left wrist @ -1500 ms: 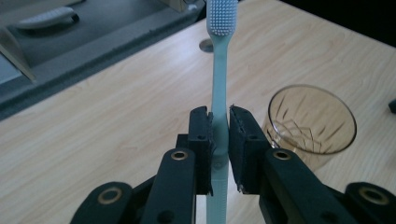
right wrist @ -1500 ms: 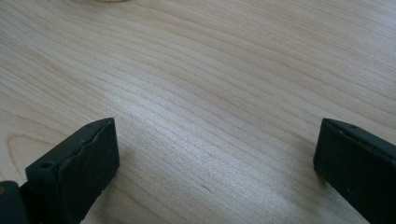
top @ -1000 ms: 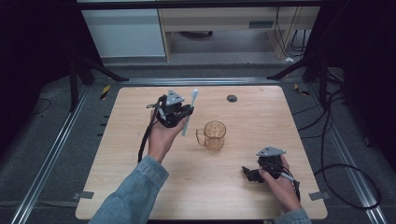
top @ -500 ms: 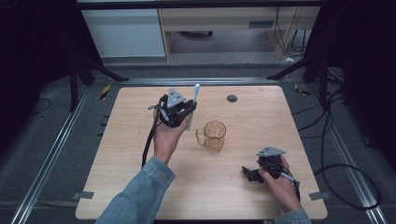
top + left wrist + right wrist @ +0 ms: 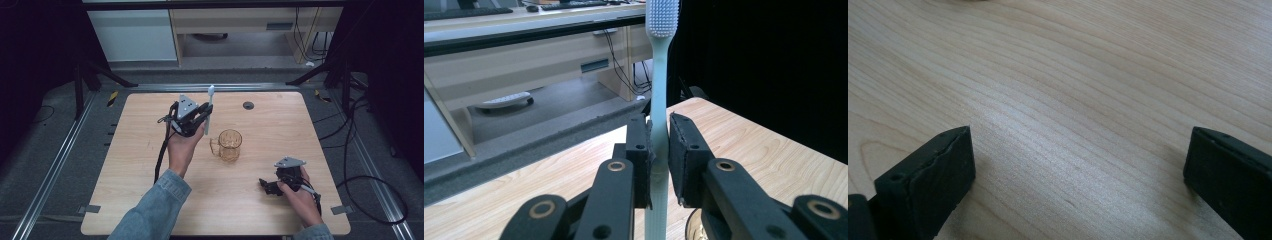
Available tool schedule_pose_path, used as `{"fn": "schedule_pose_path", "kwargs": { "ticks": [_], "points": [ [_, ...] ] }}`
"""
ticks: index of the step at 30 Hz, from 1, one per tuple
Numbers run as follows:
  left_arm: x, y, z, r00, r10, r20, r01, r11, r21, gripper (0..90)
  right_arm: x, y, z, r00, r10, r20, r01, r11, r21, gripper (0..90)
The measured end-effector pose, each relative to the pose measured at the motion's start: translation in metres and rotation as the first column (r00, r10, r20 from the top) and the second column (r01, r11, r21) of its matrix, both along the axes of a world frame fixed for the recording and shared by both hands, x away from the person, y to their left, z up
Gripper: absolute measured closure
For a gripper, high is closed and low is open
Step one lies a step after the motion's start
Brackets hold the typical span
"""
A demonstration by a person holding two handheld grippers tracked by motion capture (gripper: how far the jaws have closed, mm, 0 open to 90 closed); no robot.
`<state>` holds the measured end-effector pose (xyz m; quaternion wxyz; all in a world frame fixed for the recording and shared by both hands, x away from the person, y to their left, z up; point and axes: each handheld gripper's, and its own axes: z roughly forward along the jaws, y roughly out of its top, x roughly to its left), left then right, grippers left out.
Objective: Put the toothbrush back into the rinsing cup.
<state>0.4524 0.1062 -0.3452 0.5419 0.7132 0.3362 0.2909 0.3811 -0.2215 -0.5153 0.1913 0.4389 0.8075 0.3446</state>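
The left tongs (image 5: 659, 165) are pinching the handle of a pale blue plastic toothbrush (image 5: 659, 75), holding it upright, bristles up, above the light wooden table (image 5: 150, 200) just beside a clear amber glass mug (image 5: 229, 145). The right tongs (image 5: 1073, 175) are resting spread on the table, gripping nothing. Step in hand: carrying. The next move probably calls for centring the toothbrush over the mug and lowering it.

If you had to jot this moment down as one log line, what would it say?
left gripper: jaws shut on toothbrush, bristles up | glass mug: on table, empty | right gripper: jaws open, resting on table
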Motion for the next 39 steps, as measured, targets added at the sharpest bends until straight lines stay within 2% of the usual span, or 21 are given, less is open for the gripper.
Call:
{"fn": "schedule_pose_path", "kwargs": {
  "ticks": [4, 15, 20, 25, 27, 39],
  "points": [
    [-0.0010, -0.0027, -0.0014, 0.9999, -0.003, 0.014, 0.003, 1.0000, -0.003, 79.1, 0.0001, 0.0000, 0.0000, 1.0000, 0.000, 0.000, 0.000, 1.000, 0.000, 0.4],
    [-0.0004, -0.0044, -0.0048, 0.9995, -0.021, 0.024, 0.022, 0.9990, -0.038, 79.1, 0.0001, -0.0001, 0.0000, 1.0000, 0.002, 0.000, -0.002, 1.000, 0.000, 0.4],
    [-0.0007, -0.0026, -0.0081, 0.9994, -0.018, 0.030, 0.020, 0.9972, -0.072, 79.1, 0.0000, 0.0001, 0.0000, 1.0000, 0.004, 0.000, -0.004, 1.000, 0.001, 0.4],
    [-0.0005, -0.0041, -0.0090, 0.9990, -0.017, 0.041, 0.020, 0.9969, -0.077, 79.1, -0.0001, 0.0002, 0.0000, 1.0000, 0.006, 0.000, -0.006, 1.000, 0.001, 0.4],
    [-0.0018, -0.0048, -0.0086, 0.9987, -0.014, 0.049, 0.019, 0.9955, -0.093, 79.1, -0.0001, 0.0001, 0.0000, 1.0000, 0.007, 0.000, -0.007, 1.000, 0.000, 0.4],
    [-0.0037, -0.0060, -0.0092, 0.9973, -0.021, 0.070, 0.029, 0.9932, -0.113, 79.1, -0.0001, 0.0003, 0.0000, 1.0000, 0.010, -0.001, -0.010, 1.000, -0.001, 0.4]
  ]
}}
